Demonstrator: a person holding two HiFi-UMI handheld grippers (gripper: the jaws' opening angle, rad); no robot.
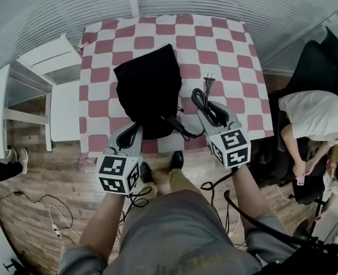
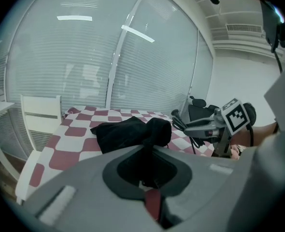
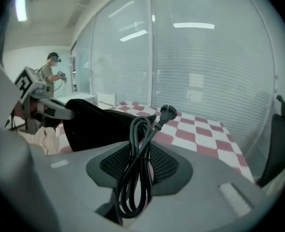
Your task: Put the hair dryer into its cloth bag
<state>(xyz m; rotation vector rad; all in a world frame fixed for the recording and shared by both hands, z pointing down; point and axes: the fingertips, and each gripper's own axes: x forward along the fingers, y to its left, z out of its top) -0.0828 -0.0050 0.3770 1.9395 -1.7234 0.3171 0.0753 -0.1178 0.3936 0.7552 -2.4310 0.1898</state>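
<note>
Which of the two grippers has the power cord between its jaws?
The right gripper: the coiled power cord with its plug stands clamped between its jaws, whereas the left gripper grips the black cloth bag.

- Our left gripper (image 1: 131, 133) reaches over the near edge of the table (image 1: 226, 44) and tilts downward. Its jaws are pinched together on the near rim of the cloth bag (image 1: 146, 85).
- Our right gripper (image 1: 216, 112) is over the same near edge, to the right of the left one, and also tilts down. Its jaws clamp the bundled power cord (image 1: 200, 99).
- Our left forearm (image 1: 103, 222) and right forearm (image 1: 250, 202) stretch from our body toward the table's near edge, bare and apart.
</note>
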